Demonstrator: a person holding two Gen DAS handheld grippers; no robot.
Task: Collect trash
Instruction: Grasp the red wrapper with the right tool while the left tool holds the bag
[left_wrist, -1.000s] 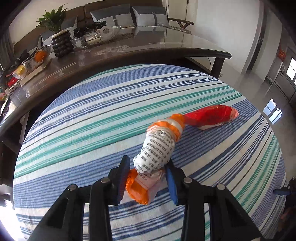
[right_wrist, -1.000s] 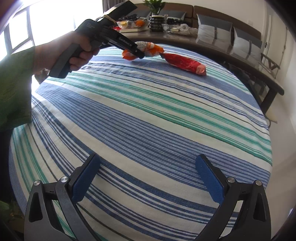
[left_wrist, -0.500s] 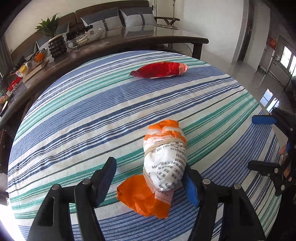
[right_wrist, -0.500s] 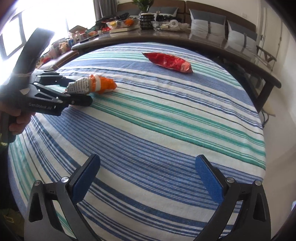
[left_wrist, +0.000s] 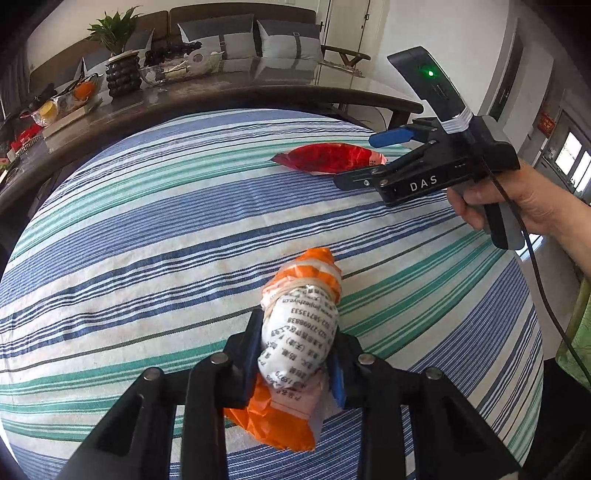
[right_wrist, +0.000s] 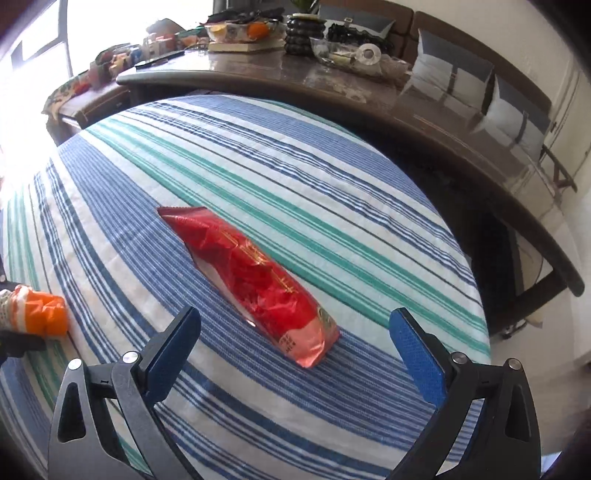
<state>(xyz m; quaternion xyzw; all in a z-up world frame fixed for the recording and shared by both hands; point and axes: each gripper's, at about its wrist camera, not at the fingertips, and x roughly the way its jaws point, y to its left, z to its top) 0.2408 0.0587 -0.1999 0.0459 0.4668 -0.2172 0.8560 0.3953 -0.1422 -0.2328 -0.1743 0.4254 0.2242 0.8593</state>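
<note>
Right, my left tool (left_wrist: 295, 354) is clamped on the orange-white wrapped bundle (left_wrist: 301, 332), pads squeezing both sides, over the striped tabletop (left_wrist: 147, 229). My right tool (right_wrist: 295, 350) gapes wide w/ nothing in it; red snack bag (right_wrist: 251, 280) lies just ahead, betw. the fingers' line.

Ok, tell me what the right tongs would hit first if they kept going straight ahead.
The red snack bag. It lies on the striped tablecloth just ahead of the open right tongs, its near end roughly between the blue pads. Depth is hard to judge, but nothing else shows in that line.
</note>
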